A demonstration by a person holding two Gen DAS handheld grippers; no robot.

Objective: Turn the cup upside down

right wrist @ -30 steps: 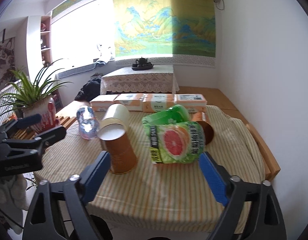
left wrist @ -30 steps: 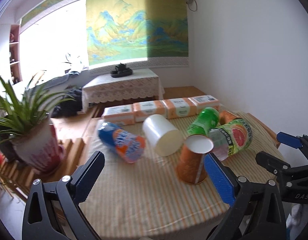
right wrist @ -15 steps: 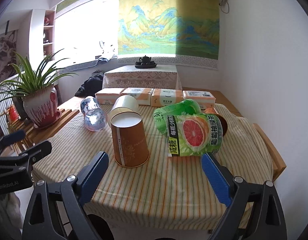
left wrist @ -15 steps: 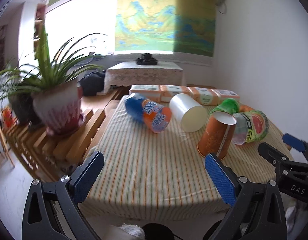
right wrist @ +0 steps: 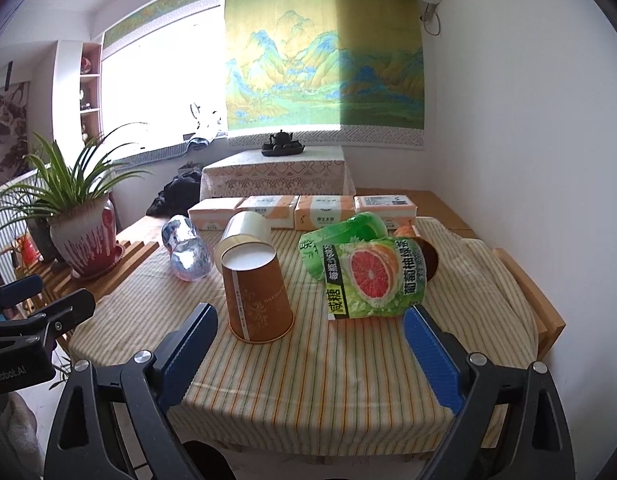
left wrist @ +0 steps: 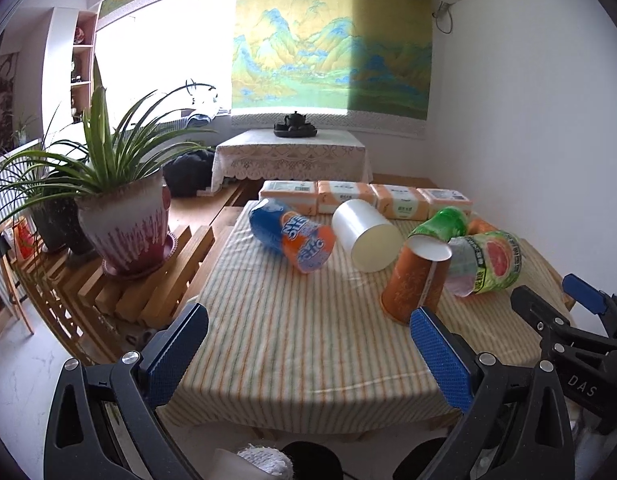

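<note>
Orange cup (right wrist: 258, 290) seen upside down on striped counter (right wrist: 348, 368), rim down, white base up. Right gripper (right wrist: 308, 354) held back at near edge, jaws wide apart, cup ahead, nearer left jaw. Left gripper (left wrist: 304, 354) jaws spread, nothing held; cup (left wrist: 414, 278) beyond right jaw.

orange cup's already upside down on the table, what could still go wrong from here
The orange cup stands rim-down close to the grapefruit bottle; a nudge from the open right gripper could roll the bottle into it. The white cup behind lies on its side and may roll too.
</note>
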